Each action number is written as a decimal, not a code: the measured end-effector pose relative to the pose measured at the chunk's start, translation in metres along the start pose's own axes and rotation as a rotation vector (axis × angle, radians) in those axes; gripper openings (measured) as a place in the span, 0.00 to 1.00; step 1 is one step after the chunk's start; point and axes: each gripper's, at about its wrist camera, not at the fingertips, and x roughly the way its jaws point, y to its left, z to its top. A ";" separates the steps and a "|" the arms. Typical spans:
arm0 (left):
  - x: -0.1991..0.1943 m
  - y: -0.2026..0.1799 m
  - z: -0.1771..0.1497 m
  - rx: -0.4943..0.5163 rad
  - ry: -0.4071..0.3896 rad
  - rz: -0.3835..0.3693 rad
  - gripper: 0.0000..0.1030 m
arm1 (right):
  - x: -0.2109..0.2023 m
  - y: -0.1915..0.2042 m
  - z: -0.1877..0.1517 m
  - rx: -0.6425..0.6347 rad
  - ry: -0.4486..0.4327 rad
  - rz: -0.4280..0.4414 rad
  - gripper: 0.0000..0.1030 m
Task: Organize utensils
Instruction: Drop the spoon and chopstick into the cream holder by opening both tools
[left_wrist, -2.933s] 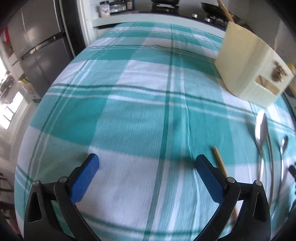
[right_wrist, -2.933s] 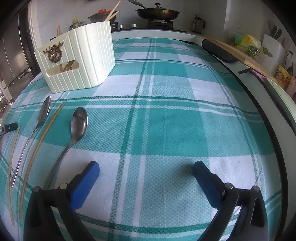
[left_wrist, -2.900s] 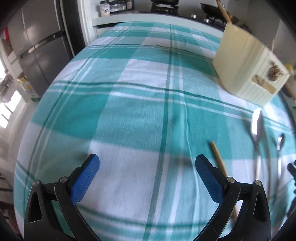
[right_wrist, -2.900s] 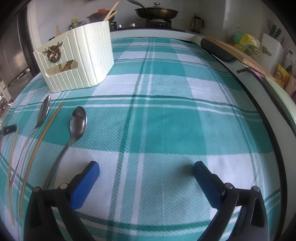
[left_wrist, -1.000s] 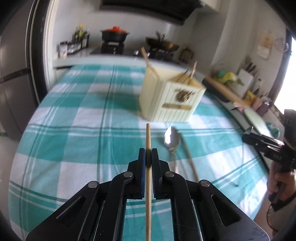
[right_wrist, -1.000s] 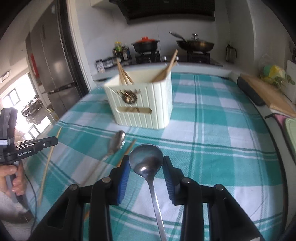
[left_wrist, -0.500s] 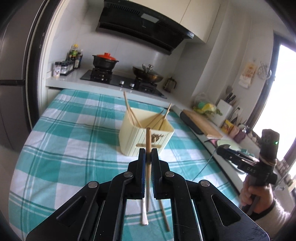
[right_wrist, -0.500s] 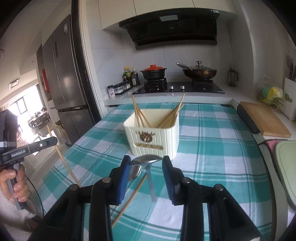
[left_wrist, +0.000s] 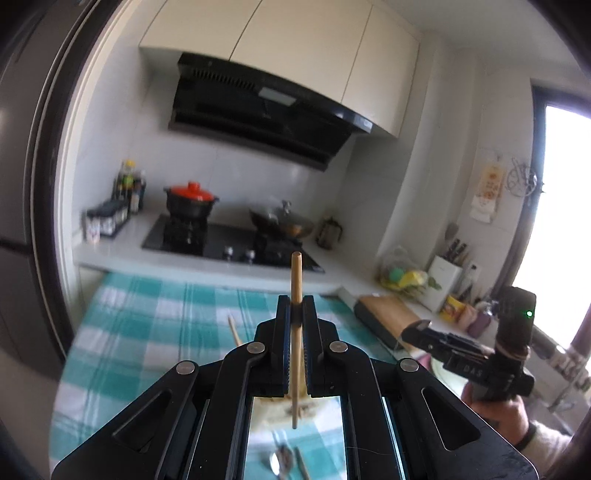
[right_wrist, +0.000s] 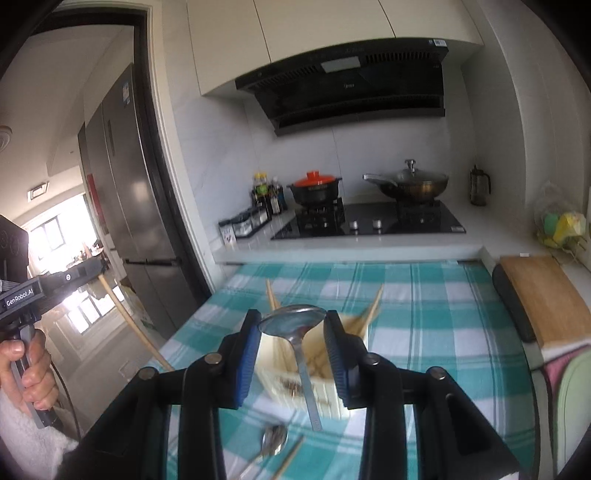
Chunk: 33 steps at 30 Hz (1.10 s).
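My left gripper (left_wrist: 296, 312) is shut on a wooden chopstick (left_wrist: 295, 284) and holds it upright, high above the table. The same chopstick (right_wrist: 125, 319) shows in the right wrist view. My right gripper (right_wrist: 291, 325) is shut on the bowl of a large metal spoon (right_wrist: 292, 320), its handle hanging down. The cream ribbed utensil holder (right_wrist: 325, 369) with several chopsticks stands on the checked tablecloth below both grippers. A smaller spoon (right_wrist: 274, 439) and a chopstick (right_wrist: 290, 458) lie on the cloth in front of the holder.
The teal and white checked tablecloth (right_wrist: 443, 332) covers the table. Behind it is a counter with a hob, a red-lidded pot (right_wrist: 314, 186) and a wok (right_wrist: 410, 182). A cutting board (right_wrist: 543, 295) lies at the right, a fridge (right_wrist: 125, 192) at the left.
Both grippers have risen higher and tilted up since half a second ago, each still holding its utensil. The holder now sits lower in both views, partly behind the fingers.
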 end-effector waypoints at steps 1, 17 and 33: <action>0.009 -0.001 0.004 0.006 -0.012 0.016 0.04 | 0.006 -0.001 0.006 0.004 -0.015 -0.003 0.34; 0.179 0.037 -0.085 -0.047 0.377 0.111 0.05 | 0.159 -0.053 -0.051 0.156 0.263 -0.128 0.34; 0.039 0.050 -0.194 0.001 0.608 0.159 0.85 | 0.015 -0.010 -0.128 -0.052 0.241 -0.233 0.74</action>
